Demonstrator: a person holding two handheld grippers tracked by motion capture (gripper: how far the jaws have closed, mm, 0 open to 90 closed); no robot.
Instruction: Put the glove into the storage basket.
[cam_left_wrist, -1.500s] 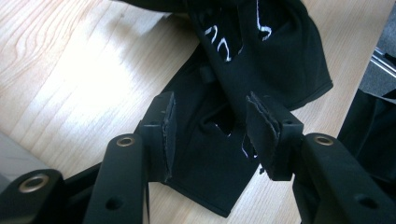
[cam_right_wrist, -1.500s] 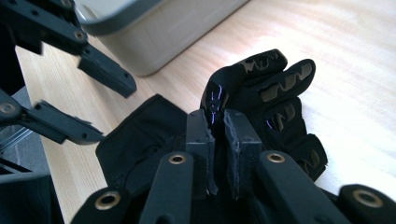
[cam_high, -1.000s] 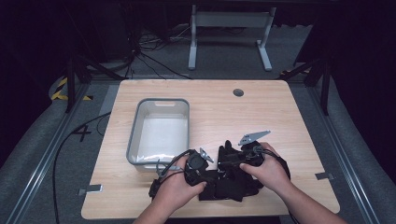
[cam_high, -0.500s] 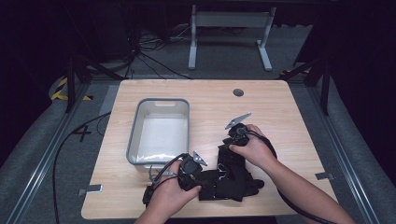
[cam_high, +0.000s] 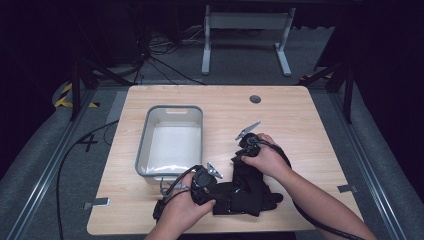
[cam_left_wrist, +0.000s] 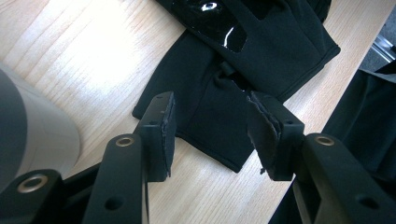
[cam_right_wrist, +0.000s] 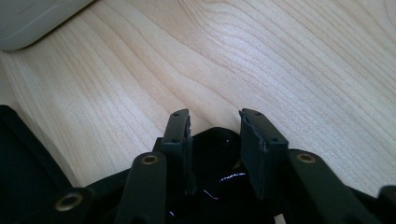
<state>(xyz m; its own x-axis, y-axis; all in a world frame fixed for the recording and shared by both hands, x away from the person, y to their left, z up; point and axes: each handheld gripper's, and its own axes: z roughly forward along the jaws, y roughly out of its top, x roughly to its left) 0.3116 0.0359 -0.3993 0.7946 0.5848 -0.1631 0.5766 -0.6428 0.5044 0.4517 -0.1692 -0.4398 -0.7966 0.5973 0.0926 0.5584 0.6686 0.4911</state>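
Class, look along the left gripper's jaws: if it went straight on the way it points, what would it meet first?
Most likely the black glove. The left gripper has its jaws open, apart from the fabric, with the glove's cuff edge lying on the table directly between and beyond them; depth is hard to judge.

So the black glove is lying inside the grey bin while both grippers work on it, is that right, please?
Not quite: the black glove lies on the wooden table, in front of and to the right of the grey bin, as the high view shows. The rest holds: the left gripper hovers at the cuff end and the right gripper, its jaws just closing, straddles the far end.
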